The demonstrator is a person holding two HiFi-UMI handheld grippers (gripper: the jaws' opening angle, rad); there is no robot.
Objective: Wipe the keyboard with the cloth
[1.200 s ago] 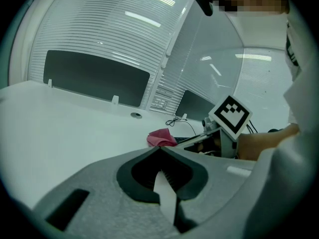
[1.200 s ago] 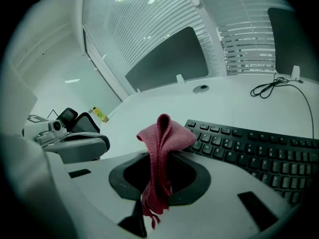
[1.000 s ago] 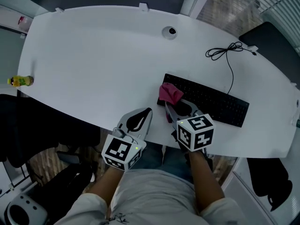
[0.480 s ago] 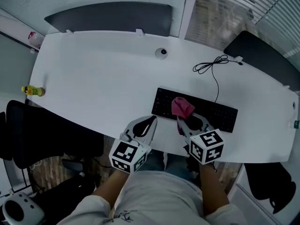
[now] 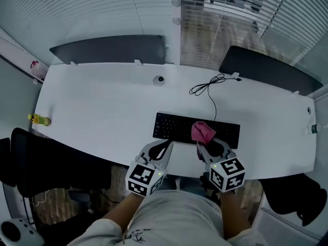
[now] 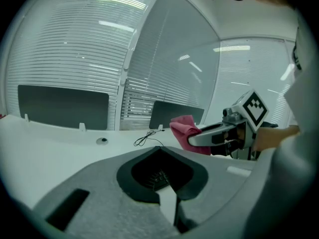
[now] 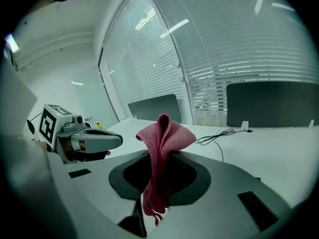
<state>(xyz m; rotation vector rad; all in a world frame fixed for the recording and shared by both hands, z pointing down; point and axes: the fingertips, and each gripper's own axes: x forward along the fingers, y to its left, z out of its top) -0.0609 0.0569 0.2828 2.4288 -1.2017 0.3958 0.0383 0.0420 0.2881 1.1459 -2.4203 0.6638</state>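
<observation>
Nearest, at 6 o'clock: left gripper [image 5: 166,143] and right gripper [image 5: 209,144] side by side over the desk's near edge. Both pointing to 12, marker cubes [image 5: 143,178] toward the body. Left claw pressed together, tips meeting, nothing between. Right claw clamped on pink knitted cloth [image 7: 162,136]: upper fold standing above the tips, loose tail hanging down between the pads.

Black chair [image 5: 51,160] at 8 o'clock, below the desk's near edge.

In the head view, cloth bunched right at the right gripper's tips, overlapping the near edge of the flat black keyboard [image 5: 177,126], right of its centre. Cloth-to-key contact: cannot tell.

Keyboard lying lengthwise 9-to-3 on the curved white desk [image 5: 102,104], just at 12 of both grippers. Left gripper in line with its left half.

Thin black cable [image 5: 209,88] running from the keyboard's far edge toward 12, ending in a loose coil. Small round dark-centred grommet [image 5: 160,79] at 11 of the keyboard, well apart. Small yellow bottle [image 5: 39,120] at the desk's far 9 o'clock edge.

Two dark partition panels [image 5: 110,49] upright along the desk's far edge, at 11 and 1. Slatted white blinds [image 5: 102,9] beyond.
</observation>
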